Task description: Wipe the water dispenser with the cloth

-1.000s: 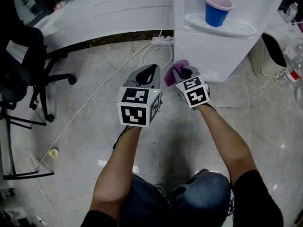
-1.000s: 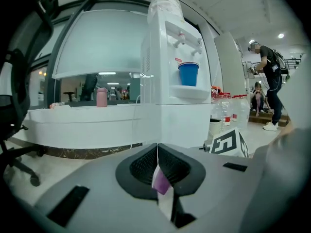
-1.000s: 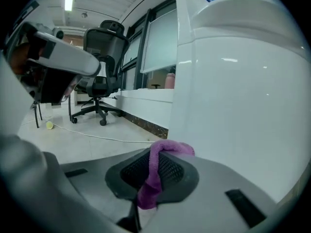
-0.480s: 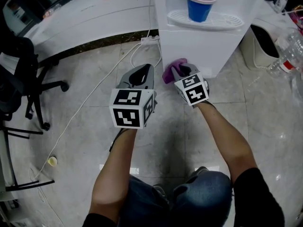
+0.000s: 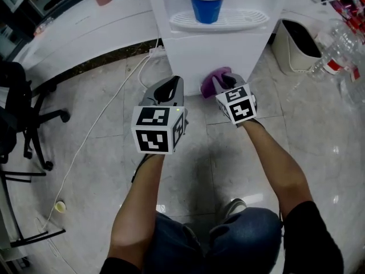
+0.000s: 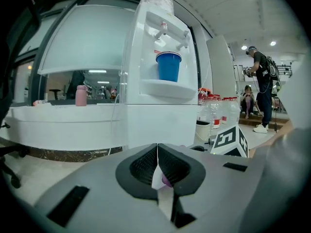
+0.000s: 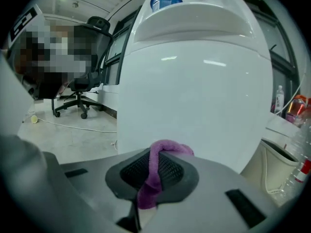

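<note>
The white water dispenser stands ahead, a blue cup on its drip tray; it also fills the right gripper view as a white front panel. My right gripper is shut on a purple cloth, held just short of the dispenser's lower front. The purple cloth runs between the closed jaws in the right gripper view. My left gripper is shut with nothing in it, to the left of the right one and facing the water dispenser with the blue cup.
A white power cord runs across the tiled floor to a power strip. A white bin and water bottles stand right of the dispenser. An office chair is at the left. A curved white counter lies behind.
The view has shifted so the dispenser sits more centred ahead. Both grippers keep their pose, the right one still holding the cloth near the dispenser's lower front.
</note>
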{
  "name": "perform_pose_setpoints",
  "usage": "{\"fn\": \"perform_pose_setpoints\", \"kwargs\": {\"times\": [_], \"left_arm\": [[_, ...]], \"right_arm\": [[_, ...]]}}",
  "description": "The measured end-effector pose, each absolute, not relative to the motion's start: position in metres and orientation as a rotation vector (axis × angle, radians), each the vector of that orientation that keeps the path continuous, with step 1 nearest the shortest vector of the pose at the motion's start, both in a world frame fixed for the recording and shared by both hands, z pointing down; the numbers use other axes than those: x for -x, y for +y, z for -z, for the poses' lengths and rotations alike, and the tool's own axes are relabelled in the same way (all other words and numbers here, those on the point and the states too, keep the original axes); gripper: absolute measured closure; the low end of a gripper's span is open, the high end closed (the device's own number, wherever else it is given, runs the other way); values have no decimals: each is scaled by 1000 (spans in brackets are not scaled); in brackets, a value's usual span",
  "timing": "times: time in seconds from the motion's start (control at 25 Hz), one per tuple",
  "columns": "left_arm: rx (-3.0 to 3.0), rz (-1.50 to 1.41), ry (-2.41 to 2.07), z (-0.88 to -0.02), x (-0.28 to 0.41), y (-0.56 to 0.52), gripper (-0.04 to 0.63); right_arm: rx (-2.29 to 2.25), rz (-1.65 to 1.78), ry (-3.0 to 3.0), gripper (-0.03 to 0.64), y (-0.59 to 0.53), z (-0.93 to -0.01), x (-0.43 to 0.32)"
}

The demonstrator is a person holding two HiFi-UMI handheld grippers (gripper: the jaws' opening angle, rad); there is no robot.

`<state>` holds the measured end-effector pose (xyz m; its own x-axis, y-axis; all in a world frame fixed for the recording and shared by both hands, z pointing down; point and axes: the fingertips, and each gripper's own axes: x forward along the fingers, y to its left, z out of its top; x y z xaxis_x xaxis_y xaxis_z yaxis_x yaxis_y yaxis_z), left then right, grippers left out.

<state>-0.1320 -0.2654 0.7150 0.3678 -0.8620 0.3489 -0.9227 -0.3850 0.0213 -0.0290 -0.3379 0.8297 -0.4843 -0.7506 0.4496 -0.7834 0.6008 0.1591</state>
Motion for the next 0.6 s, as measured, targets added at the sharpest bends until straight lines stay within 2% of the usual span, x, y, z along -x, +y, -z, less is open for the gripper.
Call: {"fn": "perform_pose_setpoints", "kwargs": {"times": [0.6], "left_arm": [[-2481,-481,-1463,-738,68,-278,569]], "right_arm": [[-1329,-100,-2205,584,-355,-836,-79]]}}
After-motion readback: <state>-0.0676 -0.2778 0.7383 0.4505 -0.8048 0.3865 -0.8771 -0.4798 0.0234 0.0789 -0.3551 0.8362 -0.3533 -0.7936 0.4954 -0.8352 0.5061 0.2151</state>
